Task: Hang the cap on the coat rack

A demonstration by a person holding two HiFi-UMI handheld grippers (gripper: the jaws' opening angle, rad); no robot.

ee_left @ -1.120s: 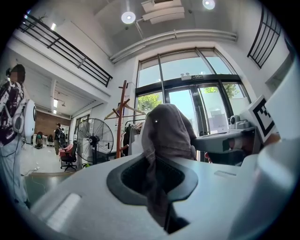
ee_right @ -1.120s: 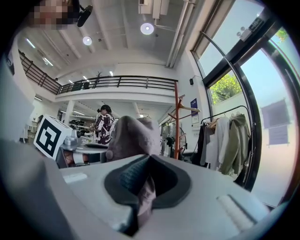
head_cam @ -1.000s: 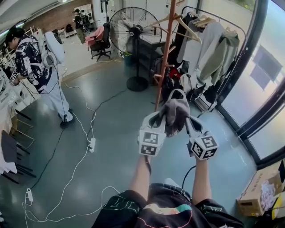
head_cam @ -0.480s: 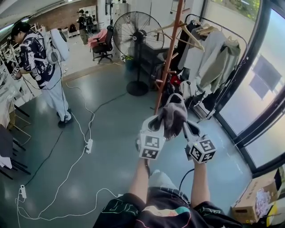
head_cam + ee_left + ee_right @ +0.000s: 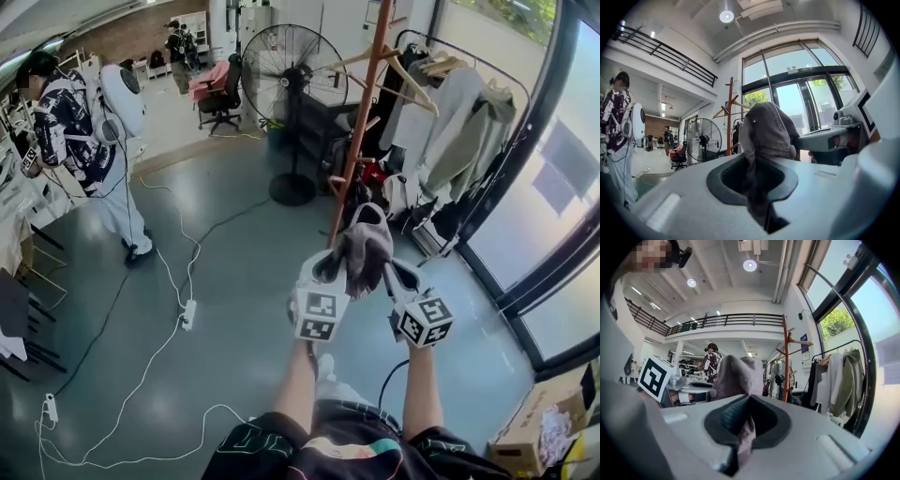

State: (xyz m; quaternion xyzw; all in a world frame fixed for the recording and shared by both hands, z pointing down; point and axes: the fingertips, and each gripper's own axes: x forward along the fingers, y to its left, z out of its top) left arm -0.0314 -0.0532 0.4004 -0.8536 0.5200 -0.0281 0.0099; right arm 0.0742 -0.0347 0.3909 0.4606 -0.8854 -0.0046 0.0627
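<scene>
**Cap held short of the rack.** The cap (image 5: 364,246) is soft grey cloth with a rounded crown and a small pale dot on it. It is held up in mid-air between both grippers, near the person and apart from the coat rack (image 5: 354,141).

- **Left gripper (image 5: 330,266):** jaws pinched onto a fold at the cap's edge.
- **Right gripper (image 5: 392,274):** jaws likewise closed on cloth at the opposite edge.
- **Rack:** slim orange-brown wooden pole w/ short angled pegs, standing farther off, just beyond the cap.
- **Surroundings:** a floor fan (image 5: 289,75) stands far left of the pole and a loaded garment rail (image 5: 450,112) far right.

**Risks (judged):**
- The cloth is limp, so it may sag shut betw. the two pinch pts and miss a peg.
- The pegs are short and sloped, so a shallow placement could slide off on release.
- The edge pinches may slip if the fabric is stretched.
- The pole looks light, so a snag or push could rock it.
- Floor cables (image 5: 178,309) lie to the left and are a trip hazard only if the approach drifts that way.
</scene>
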